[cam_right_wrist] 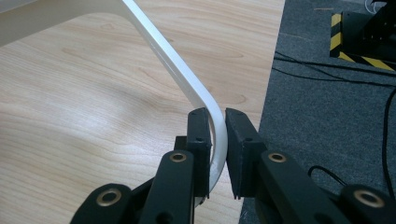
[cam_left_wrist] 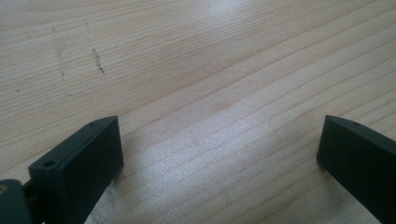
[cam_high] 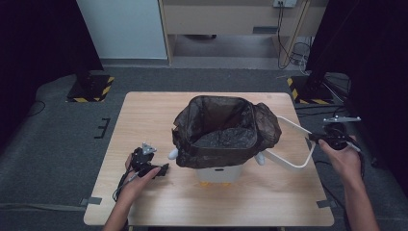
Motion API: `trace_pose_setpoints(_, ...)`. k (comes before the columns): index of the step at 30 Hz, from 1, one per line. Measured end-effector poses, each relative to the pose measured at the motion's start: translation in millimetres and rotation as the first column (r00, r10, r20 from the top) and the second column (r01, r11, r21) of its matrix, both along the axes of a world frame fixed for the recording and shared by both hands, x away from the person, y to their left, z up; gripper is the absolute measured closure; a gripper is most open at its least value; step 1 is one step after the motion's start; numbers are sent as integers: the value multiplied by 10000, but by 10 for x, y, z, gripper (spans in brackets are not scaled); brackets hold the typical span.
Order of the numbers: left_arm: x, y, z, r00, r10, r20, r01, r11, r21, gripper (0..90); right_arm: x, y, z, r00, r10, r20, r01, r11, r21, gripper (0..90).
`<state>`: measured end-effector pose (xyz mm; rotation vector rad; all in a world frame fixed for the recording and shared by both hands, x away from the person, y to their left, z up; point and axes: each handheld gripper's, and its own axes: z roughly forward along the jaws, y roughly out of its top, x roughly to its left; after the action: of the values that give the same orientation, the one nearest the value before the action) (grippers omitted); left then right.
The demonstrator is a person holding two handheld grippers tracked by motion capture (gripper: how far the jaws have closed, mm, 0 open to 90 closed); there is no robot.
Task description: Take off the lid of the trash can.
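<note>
A white bin [cam_high: 219, 174] lined with a dark brown plastic bag [cam_high: 223, 130] stands in the middle of the wooden table [cam_high: 144, 110]. Its white handle [cam_high: 293, 144] swings out to the right, low over the table's right edge. My right gripper [cam_high: 318, 138] is shut on the far bend of that handle [cam_right_wrist: 215, 140], both pads pressed on the white band. My left gripper [cam_high: 162, 169] rests on the table just left of the bin, its jaws wide open with only bare wood [cam_left_wrist: 219, 140] between them.
Grey carpet [cam_right_wrist: 336, 116] with black cables lies past the table's right edge. Two stand bases with yellow-black stripes [cam_high: 91, 89] sit on the floor behind the table. Bare table stretches in front of and behind the bin.
</note>
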<state>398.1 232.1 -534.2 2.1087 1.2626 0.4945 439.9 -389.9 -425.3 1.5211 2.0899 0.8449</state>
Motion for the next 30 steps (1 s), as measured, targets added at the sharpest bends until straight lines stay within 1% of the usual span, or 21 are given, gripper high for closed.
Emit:
trace_pose_setpoints(3,0,0,0,10000,-3,0,3,10000,0,0,21,8,-71,9999,-83,-60,83,10000,2,808)
trace_pose_setpoints(4,0,0,0,10000,-3,1,3,10000,-3,0,29,11,-102,10000,-83,-15,83,10000,28,808)
trace_pose_setpoints(6,0,1,0,10000,-4,4,4,10000,3,0,39,30,-156,9998,-137,-133,139,9999,94,808)
trace_pose_setpoints(12,-1,0,-1,10000,2,13,-2,10000,-8,0,82,61,-326,9995,-232,-206,230,9997,-70,808)
trace_pose_setpoints(15,-1,0,-1,10000,1,15,-1,10000,-9,0,100,67,-365,9994,-286,-203,286,9996,-29,807)
trace_pose_setpoints(17,-1,0,-1,10000,2,11,-2,10000,-8,0,110,68,-383,9986,-426,-311,433,9989,190,808)
trace_pose_setpoints(21,-1,0,-1,10000,6,10,-6,10000,-10,0,129,81,-429,9987,-432,-273,431,9991,-42,808)
trace_pose_setpoints(23,-1,-1,-1,10000,7,9,-7,10000,-9,0,133,90,-447,9980,-525,-342,526,9986,14,808)
trace_pose_setpoints(24,-1,0,-1,10000,3,11,-3,10000,-7,0,138,90,-464,9982,-519,-304,518,9986,-34,808)
trace_pose_setpoints(25,-1,0,-1,10000,4,11,-4,10000,-8,0,139,98,-473,9976,-563,-412,566,9984,61,808)
trace_pose_setpoints(26,-1,0,-1,10000,5,10,-5,10000,-11,0,147,101,-491,9975,-565,-420,568,9984,59,808)
trace_pose_setpoints(30,-1,0,-1,10000,3,11,-3,10000,-6,0,198,107,-548,9967,-689,-427,684,9976,-140,808)
